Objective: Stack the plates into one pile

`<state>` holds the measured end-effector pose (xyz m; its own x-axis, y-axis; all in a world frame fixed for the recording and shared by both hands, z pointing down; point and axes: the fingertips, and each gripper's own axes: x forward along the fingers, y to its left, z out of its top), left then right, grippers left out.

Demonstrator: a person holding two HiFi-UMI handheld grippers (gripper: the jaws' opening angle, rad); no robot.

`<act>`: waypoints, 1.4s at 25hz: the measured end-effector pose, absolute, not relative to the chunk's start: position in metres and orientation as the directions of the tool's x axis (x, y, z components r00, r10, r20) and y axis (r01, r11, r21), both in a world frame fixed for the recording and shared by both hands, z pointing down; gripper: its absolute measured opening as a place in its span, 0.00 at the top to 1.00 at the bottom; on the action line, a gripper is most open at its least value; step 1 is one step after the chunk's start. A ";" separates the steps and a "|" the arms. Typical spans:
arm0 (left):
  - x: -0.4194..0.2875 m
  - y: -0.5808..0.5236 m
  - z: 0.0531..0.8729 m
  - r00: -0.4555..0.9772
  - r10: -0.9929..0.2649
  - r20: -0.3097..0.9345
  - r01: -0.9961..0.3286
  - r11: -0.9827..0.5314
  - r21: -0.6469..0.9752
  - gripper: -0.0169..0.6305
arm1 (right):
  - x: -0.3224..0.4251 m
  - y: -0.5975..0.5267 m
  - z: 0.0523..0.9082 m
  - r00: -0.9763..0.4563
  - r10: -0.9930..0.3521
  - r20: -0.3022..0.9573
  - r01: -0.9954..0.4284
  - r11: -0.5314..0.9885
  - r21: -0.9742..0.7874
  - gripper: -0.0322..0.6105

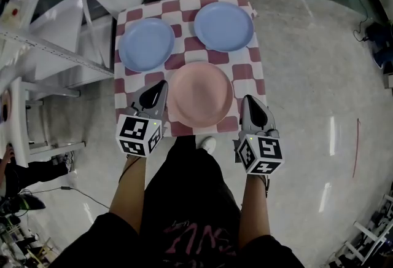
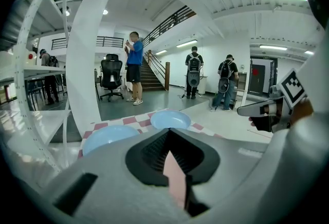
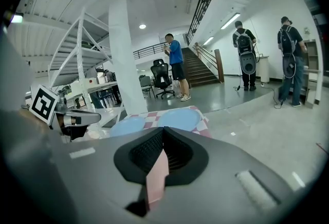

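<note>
A small table with a red-and-white checked cloth [image 1: 244,71] carries three plates lying apart. A blue plate [image 1: 146,44] is at far left, a second blue plate [image 1: 223,26] at far right, and a pink plate [image 1: 200,93] at the near edge. My left gripper [image 1: 159,87] hovers just left of the pink plate, and my right gripper [image 1: 247,101] just right of it. Both are shut and hold nothing. In the left gripper view the two blue plates [image 2: 110,136] [image 2: 170,119] lie beyond the shut jaws of the left gripper [image 2: 168,133]. A pink sliver shows in the slit of each gripper, here in that of the right gripper [image 3: 163,129].
A white metal rack [image 1: 55,45] stands hard against the table's left side. Polished floor surrounds the table on the right. My shoe [image 1: 209,144] is at the table's near edge. In the gripper views, people [image 2: 134,66], an office chair [image 2: 111,76] and a staircase [image 3: 198,66] are far behind.
</note>
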<state>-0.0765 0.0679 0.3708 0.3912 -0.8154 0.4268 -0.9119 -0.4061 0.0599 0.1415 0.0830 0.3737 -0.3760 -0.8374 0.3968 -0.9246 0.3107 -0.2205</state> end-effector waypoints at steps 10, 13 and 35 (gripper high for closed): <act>-0.090 0.070 0.421 0.363 -0.789 0.495 -0.925 -0.367 0.093 0.97 | 0.132 0.084 0.423 -0.376 -0.790 0.484 -0.925 0.291 -0.243 0.93; -0.095 0.070 0.435 0.354 -0.781 0.515 -0.929 -0.358 0.095 0.97 | 0.130 0.085 0.435 -0.377 -0.775 0.507 -0.925 0.288 -0.247 0.91; -0.107 0.061 0.529 0.362 -0.655 0.663 -0.927 -0.326 0.183 0.68 | 0.125 0.085 0.523 -0.284 -0.657 0.698 -0.957 0.149 -0.249 0.66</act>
<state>-0.1071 0.0612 0.5286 0.3616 -0.6554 0.6631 -0.9274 -0.3263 0.1832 0.1253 0.0847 0.5233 -0.2842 -0.6569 0.6984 -0.9569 0.1489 -0.2494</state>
